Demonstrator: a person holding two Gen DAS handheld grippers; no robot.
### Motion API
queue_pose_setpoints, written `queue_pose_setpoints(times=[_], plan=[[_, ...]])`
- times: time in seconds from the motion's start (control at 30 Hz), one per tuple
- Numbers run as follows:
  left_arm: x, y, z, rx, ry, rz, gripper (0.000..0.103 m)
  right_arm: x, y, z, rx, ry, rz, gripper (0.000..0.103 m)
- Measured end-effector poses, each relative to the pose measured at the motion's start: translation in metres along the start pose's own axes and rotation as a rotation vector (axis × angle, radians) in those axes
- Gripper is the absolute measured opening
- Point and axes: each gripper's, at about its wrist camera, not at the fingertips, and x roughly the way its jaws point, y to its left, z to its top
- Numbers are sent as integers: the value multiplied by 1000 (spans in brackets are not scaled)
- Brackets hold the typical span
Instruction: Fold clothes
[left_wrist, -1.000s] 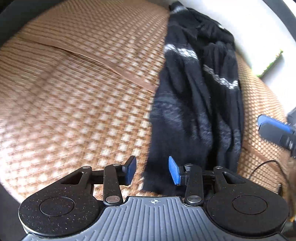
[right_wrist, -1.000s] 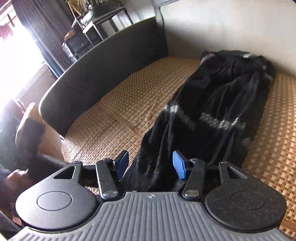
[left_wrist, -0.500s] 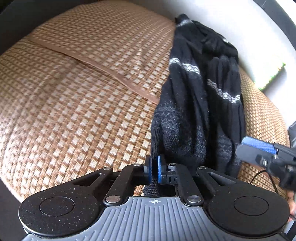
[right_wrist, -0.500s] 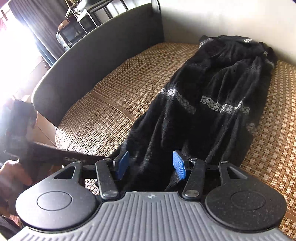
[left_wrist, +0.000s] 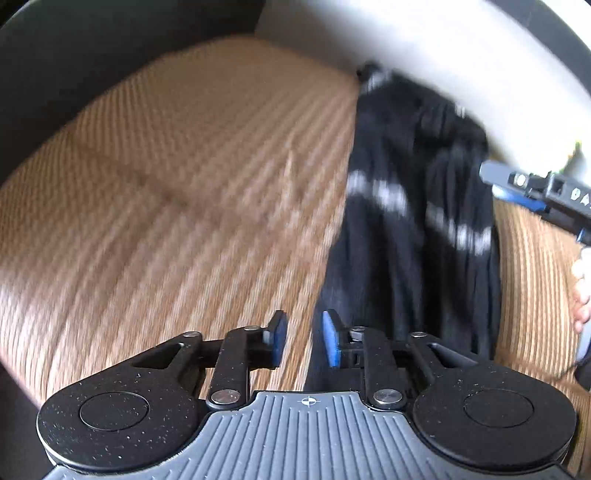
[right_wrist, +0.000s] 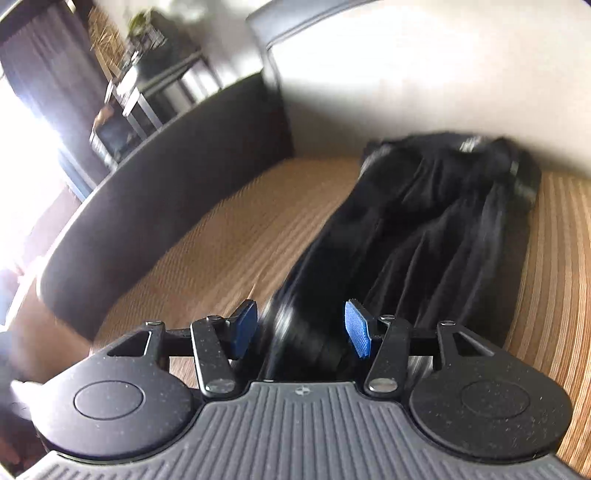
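Sweater (left_wrist: 413, 221) lies bunched lengthwise on woven mat (left_wrist: 166, 184).

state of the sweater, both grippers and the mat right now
black sweater: bunched lengthwise on the mat, unfolded, not gripped
woven mat: flat, seam across it
left gripper: open, just reopened, nothing between the fingers
right gripper: open, sweater's near end in the gap, unclamped

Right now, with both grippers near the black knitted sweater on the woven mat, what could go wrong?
1. The left gripper has just reopened with only woven mat between its pads, so it may close beside the black knitted sweater.
2. The right gripper straddles a thick bunch, so it might grab several layers.
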Motion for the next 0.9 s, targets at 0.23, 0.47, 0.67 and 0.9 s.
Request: queue_pose_setpoints(times=[0.23, 0.47, 0.67, 0.9], plan=[[70, -11, 91, -102, -60, -91, 49, 63, -49, 56, 132, -16, -36, 58], [117, -33, 161, 44, -73, -124, 51, 132, -70, 67, 276, 9, -137, 58], [152, -50, 212, 143, -65, -137, 51, 160, -80, 69, 366, -1, -167, 38], [180, -71, 235, 252, -39, -147, 52, 153, -100, 59, 354, 8, -304, 9]])
